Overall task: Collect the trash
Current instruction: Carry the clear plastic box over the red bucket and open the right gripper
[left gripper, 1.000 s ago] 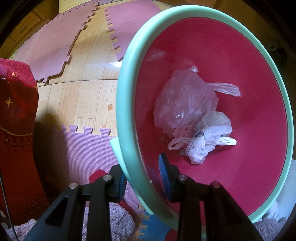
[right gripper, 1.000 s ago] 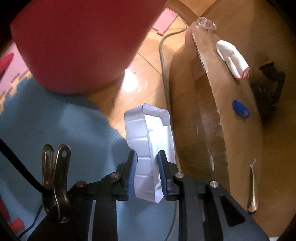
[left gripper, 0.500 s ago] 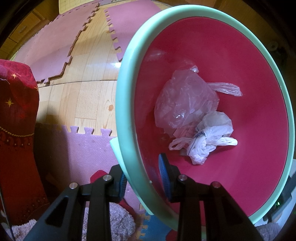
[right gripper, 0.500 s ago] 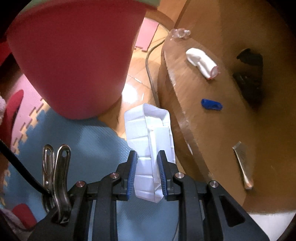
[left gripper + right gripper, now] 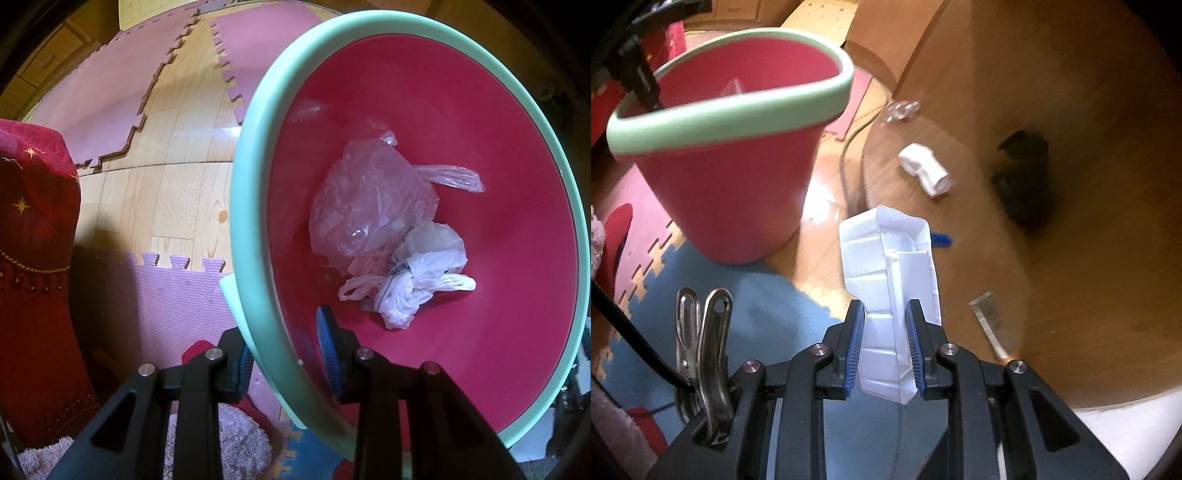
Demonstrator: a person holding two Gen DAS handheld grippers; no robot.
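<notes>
Left gripper pinches the bin rim, bags inside at centre; right gripper clamps a white carton.

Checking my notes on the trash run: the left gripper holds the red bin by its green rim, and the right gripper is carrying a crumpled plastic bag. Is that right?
Not quite. The right gripper carries a folded white paper carton, as the right wrist view shows; the plastic bags already lie inside the bin. The left gripper does hold the green rim.
</notes>
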